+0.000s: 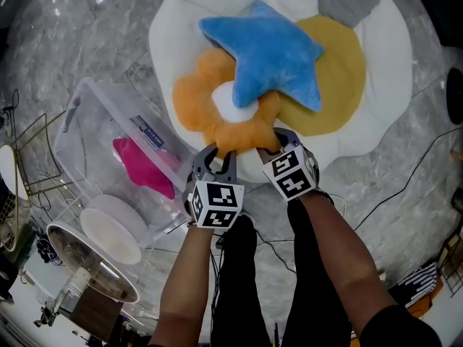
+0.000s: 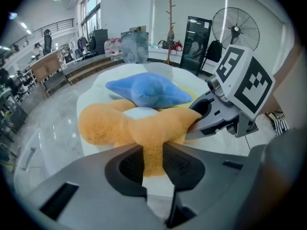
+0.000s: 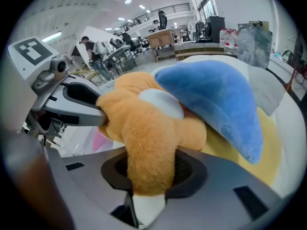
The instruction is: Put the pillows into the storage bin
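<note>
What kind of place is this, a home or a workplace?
Most likely a large open workplace or lab hall, not a home: a polished stone floor, rows of desks, an upper balcony with a railing, and a standing fan.

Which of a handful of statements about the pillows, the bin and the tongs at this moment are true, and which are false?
1. The left tongs and the right tongs are both clamped on the orange flower pillow. True.
2. The blue star pillow rests on top of the flower pillow. True.
3. A pink pillow lies in the clear storage bin. True.
4. The bin stands at the person's right. False: it is at the left, beside the fried-egg cushion.
5. The right tongs grip the star pillow. False: they grip a petal of the flower pillow.
</note>
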Demonstrator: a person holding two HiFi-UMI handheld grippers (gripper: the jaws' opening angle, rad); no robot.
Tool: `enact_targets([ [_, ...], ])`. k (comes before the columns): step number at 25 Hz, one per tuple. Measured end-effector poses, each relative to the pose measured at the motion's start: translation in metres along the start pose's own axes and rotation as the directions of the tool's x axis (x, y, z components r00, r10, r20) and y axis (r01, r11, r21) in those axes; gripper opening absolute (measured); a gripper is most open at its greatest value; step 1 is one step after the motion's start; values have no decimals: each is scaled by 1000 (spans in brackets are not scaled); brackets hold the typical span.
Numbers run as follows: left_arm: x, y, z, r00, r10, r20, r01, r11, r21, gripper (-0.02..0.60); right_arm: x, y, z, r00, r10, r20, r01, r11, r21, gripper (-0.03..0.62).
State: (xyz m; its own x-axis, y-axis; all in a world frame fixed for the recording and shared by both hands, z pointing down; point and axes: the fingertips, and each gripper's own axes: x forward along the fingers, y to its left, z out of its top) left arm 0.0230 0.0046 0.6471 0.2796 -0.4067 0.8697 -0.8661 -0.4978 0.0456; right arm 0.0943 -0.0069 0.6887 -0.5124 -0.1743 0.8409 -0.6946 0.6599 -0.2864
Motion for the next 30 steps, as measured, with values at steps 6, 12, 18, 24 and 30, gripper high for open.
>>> enact_targets([
  [6,-33,4,1,998,18,54,-18,1000,5,97,-17,25,6,999,-18,32,19,1000,-17,152],
  [12,-66,9,-11,996,20,84,-21,1000,8,97,-33,57,13,998,-23,53,24,999,-22,153],
  [18,-105,14,-20,991,32,126,-33,999,9,97,-52,93,24,997,-12,78,16,998,-56,156],
  [24,-142,30,-32,984,63,167,-63,998,-3,97,-61,131,43,995,2,104,8,995,-100,158],
  [30,-182,62,-58,973,121,198,-112,992,-59,97,-58,181,71,992,23,125,0,984,-180,160],
])
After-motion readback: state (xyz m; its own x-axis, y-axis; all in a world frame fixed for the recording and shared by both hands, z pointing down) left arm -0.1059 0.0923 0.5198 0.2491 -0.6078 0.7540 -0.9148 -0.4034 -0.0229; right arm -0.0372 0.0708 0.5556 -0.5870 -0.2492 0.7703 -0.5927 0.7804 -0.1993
